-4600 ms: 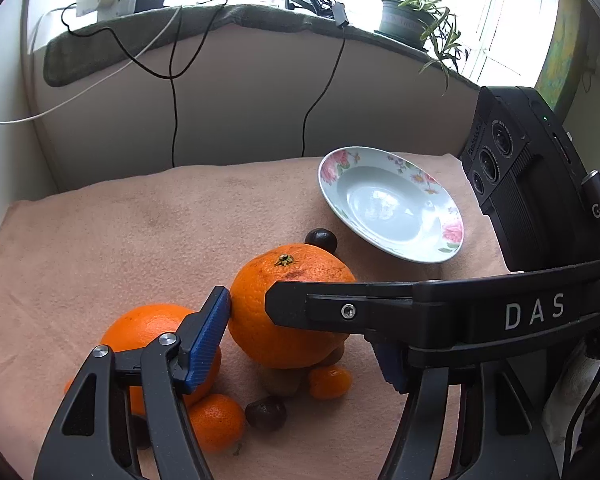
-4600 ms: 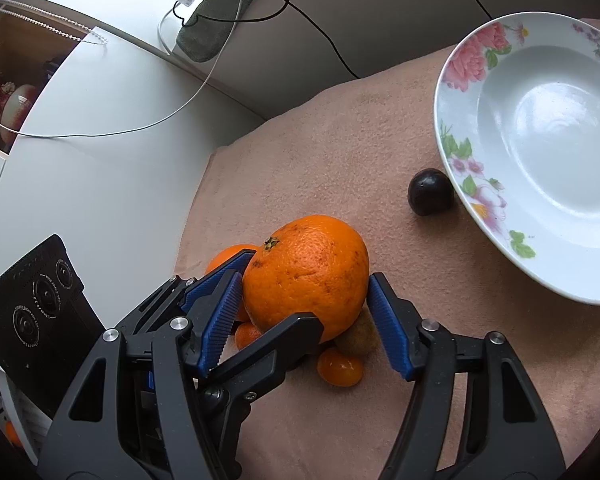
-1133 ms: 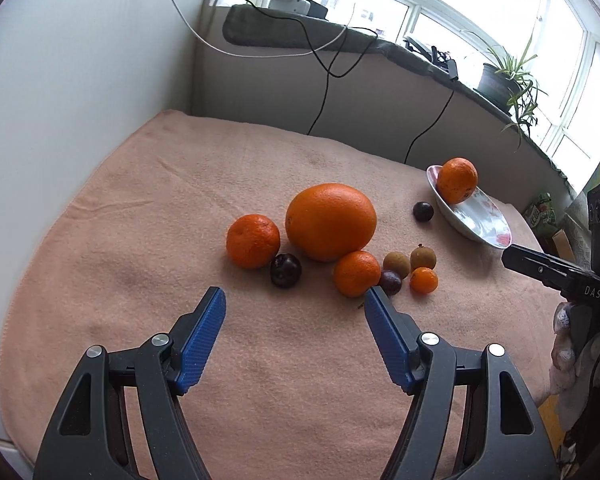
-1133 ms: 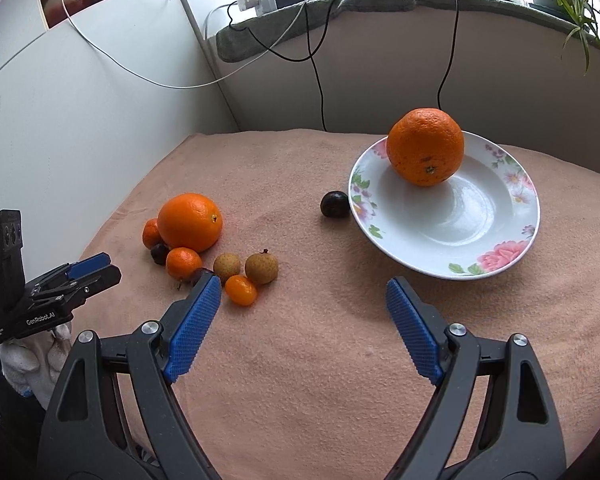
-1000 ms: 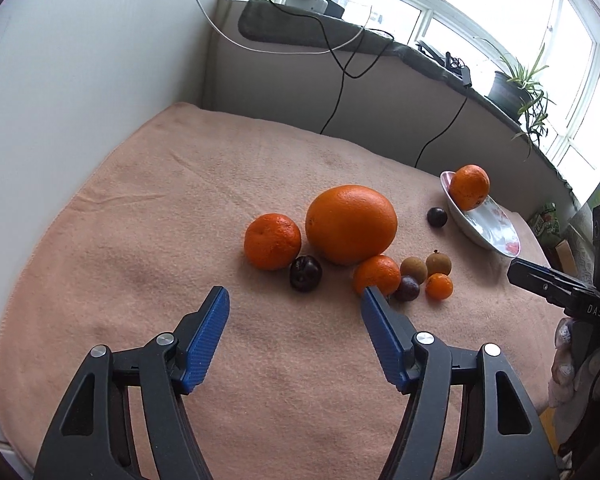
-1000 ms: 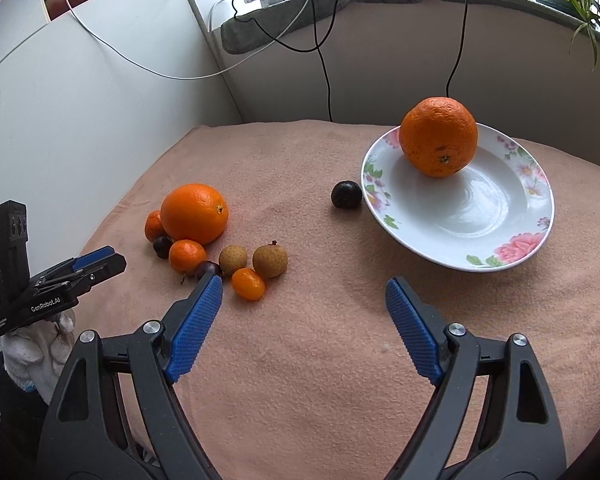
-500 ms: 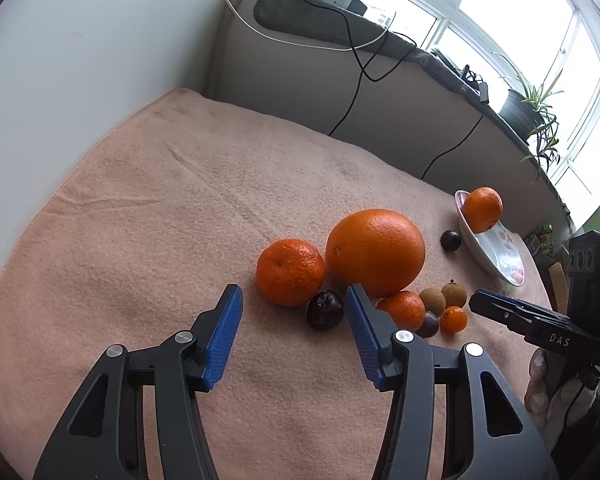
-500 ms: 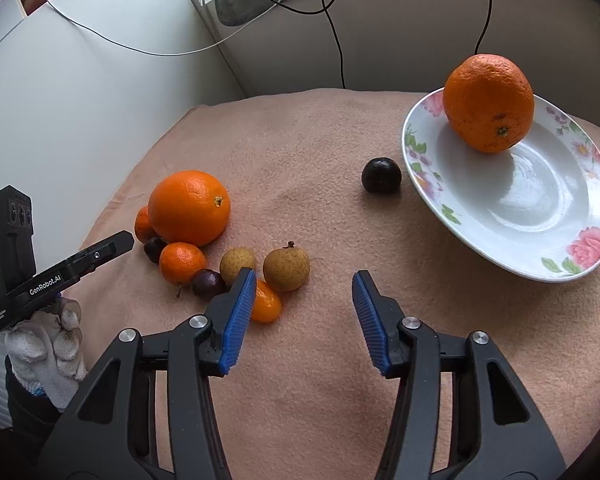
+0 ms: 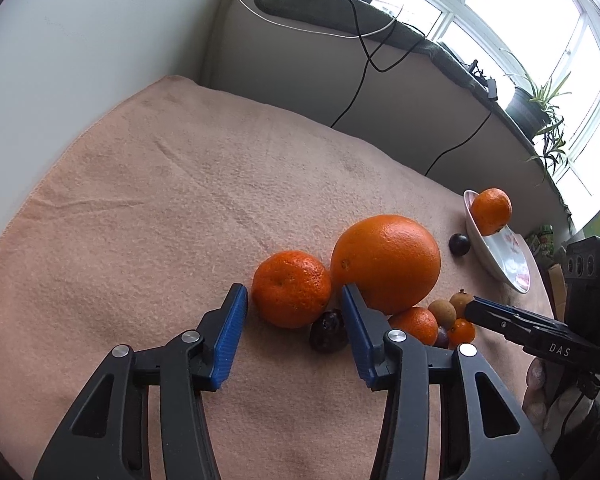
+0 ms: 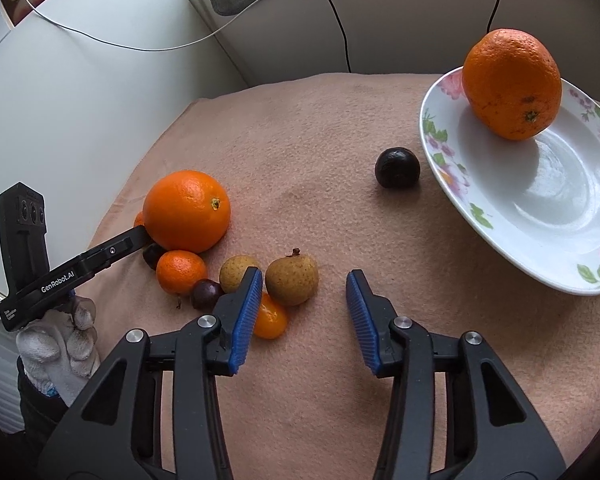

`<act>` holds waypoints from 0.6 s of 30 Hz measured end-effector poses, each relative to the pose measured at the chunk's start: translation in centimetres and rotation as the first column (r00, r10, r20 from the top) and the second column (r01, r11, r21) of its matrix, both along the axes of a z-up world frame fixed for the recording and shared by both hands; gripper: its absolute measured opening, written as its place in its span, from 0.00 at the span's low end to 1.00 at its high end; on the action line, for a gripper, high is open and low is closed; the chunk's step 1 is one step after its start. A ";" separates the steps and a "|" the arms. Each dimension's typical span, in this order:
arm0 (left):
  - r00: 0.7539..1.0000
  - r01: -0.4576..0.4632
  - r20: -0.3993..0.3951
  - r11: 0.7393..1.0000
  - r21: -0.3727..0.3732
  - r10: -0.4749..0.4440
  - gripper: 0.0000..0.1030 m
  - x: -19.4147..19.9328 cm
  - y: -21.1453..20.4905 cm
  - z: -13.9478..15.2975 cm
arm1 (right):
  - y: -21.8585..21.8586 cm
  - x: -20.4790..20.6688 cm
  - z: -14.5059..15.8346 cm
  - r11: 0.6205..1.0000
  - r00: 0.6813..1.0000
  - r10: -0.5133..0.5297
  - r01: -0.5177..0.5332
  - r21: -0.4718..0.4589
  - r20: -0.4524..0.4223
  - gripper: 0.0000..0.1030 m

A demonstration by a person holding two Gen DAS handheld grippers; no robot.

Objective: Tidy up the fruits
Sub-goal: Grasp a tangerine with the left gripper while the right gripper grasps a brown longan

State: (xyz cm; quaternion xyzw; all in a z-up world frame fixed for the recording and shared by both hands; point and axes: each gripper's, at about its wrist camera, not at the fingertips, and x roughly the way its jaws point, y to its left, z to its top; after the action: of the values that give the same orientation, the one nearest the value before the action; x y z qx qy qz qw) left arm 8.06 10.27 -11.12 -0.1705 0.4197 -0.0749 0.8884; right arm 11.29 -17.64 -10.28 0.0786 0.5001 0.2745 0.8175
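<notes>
- Fruit is sitting in a loose cluster on the counter's pink cloth [image 9: 148, 216] — one orange on plate [image 10: 512, 88] is already lying on the rim side of the floral plate [image 10: 540, 208].
- Left gripper [image 9: 294, 320] is pointing down at the cluster; jaws have just been closing and are standing narrow, pads not pressing anything.
- Mandarin [image 9: 291, 288] is sitting just ahead of the left jaws' gap, with a dark plum [image 9: 328, 336] by the right-hand pad and the big orange [image 9: 386, 262] touching the mandarin behind it.
- Right gripper [image 10: 302, 304] — jaws have just been closing too, narrow, bare cloth between the pads.
- Brown round fruit [image 10: 292, 278] is lying just ahead of the right gripper's left pad; a small kumquat [image 10: 270, 316] is peeking out beside that pad.
- Lone dark fruit [image 10: 397, 168] is resting just beside the plate, apart from the cluster.
</notes>
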 end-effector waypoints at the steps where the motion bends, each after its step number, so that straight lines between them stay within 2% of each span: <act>1: 1.000 0.001 -0.002 1.000 -0.003 -0.001 0.43 0.0 0.1 -0.1 | 0.1 0.0 0.0 1.000 1.000 0.006 -0.006 -0.002 0.001 0.39; 7: 1.000 0.000 -0.005 1.000 -0.010 0.000 0.40 0.1 0.1 -0.1 | 0.5 0.1 0.0 1.000 1.000 0.020 -0.020 0.002 -0.007 0.30; 18: 1.000 -0.005 0.001 1.000 -0.010 0.005 0.38 0.0 0.2 0.0 | 0.0 0.1 0.0 1.000 1.000 0.011 -0.011 0.008 0.006 0.29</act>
State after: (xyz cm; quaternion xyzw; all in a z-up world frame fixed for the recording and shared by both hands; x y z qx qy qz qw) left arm 8.03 10.48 -11.17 -0.1759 0.4186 -0.0745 0.8878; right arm 11.42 -17.62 -10.28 0.0782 0.4971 0.2813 0.8171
